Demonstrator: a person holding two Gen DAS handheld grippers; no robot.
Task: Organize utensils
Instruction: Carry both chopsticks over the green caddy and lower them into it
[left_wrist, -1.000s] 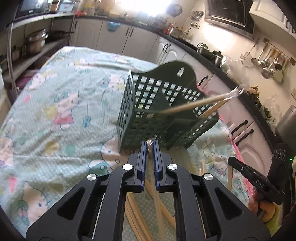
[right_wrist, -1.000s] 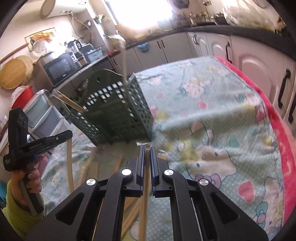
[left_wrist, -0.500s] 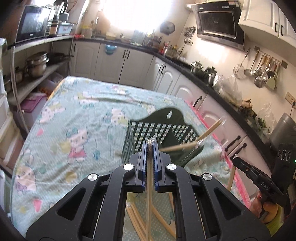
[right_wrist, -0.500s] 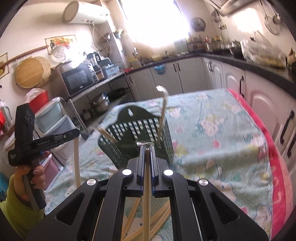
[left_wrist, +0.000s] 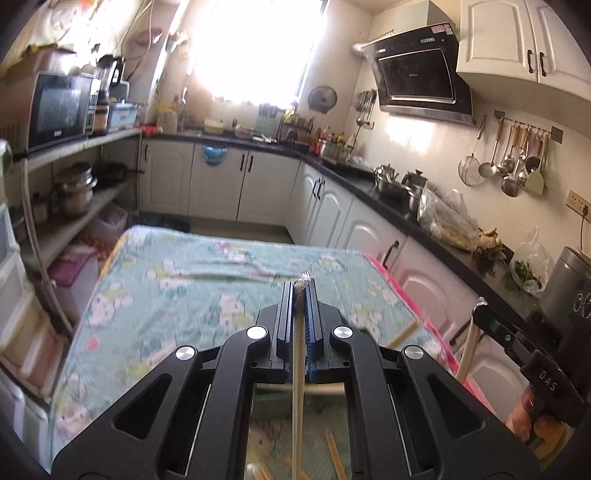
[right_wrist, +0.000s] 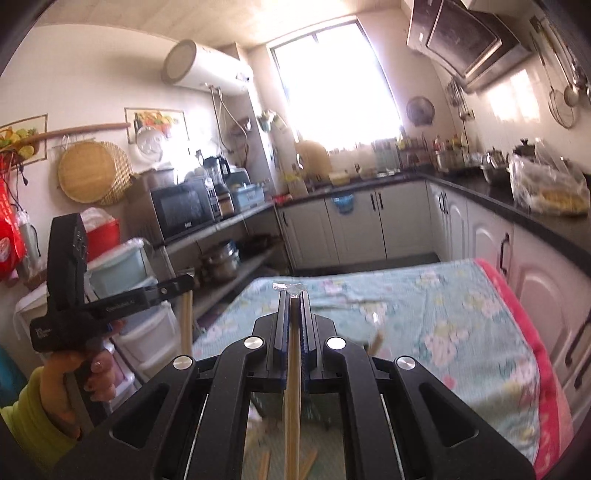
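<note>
Chopsticks (left_wrist: 298, 406) sit clamped in both grippers' closed fingers (left_wrist: 312, 332); lower each vertically, releasing only once inside a holder.

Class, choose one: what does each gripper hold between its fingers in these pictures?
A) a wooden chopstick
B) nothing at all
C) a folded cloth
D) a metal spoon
A: the left gripper is shut on a wooden chopstick, and the right gripper clamps another chopstick in the same way.
</note>
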